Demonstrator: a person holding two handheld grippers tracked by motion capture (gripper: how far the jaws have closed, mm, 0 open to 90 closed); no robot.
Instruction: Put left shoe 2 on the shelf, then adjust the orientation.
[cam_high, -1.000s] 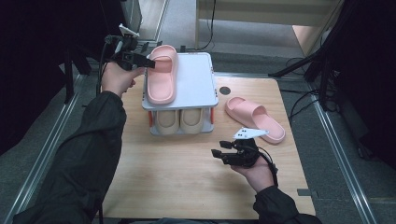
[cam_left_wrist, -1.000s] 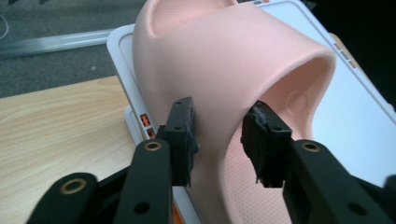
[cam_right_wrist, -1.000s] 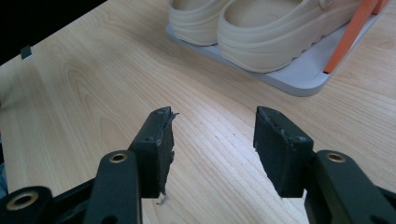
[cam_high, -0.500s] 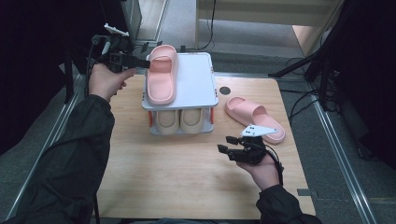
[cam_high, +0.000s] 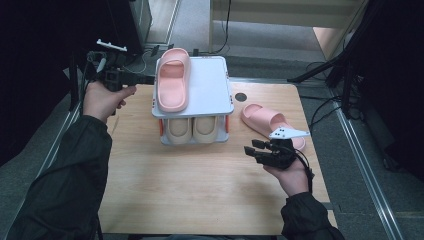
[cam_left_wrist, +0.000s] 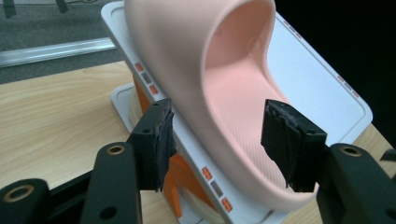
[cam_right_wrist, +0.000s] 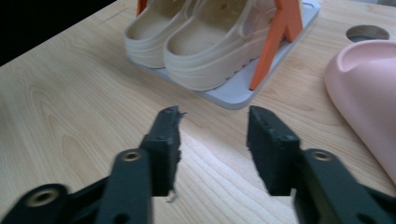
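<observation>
- The right claw (cam_high: 256, 149) is nearest to the person, held low over the wooden surface (cam_high: 200, 185) at about 4 o'clock in the high view. Its jaws stand apart with only bare wood between them, and they have just been closing a little.
- In the right gripper view, the right claw (cam_right_wrist: 212, 123) looks toward the bottom level of the rack (cam_right_wrist: 261, 86), where a pair of beige slippers (cam_right_wrist: 201, 46) lies side by side, toes toward the camera.
- Just beyond the right hand (cam_high: 290, 172), at about 3 o'clock, a second pink slipper (cam_high: 267, 120) lies flat on the surface, apart from the rack and not touched by any claw.
- In the middle of the surface stands the white shoe rack (cam_high: 207, 85) with orange posts. The beige slippers (cam_high: 192, 130) fill its lower shelf.
- On the top shelf, at its left half, lies the pink slipper (cam_high: 172, 85), lengthwise from near to far.
- The left claw (cam_high: 148, 79) is at about 10 o'clock, held level by the left hand (cam_high: 102, 100) and pointing to the left edge of the rack top.
- In the left gripper view, the left claw (cam_left_wrist: 217, 123) has its jaws wide apart, one on each side of the pink slipper (cam_left_wrist: 224, 70). They have just been opening, and the pads do not press on it; the slipper rests on the white shelf (cam_left_wrist: 317, 79).
</observation>
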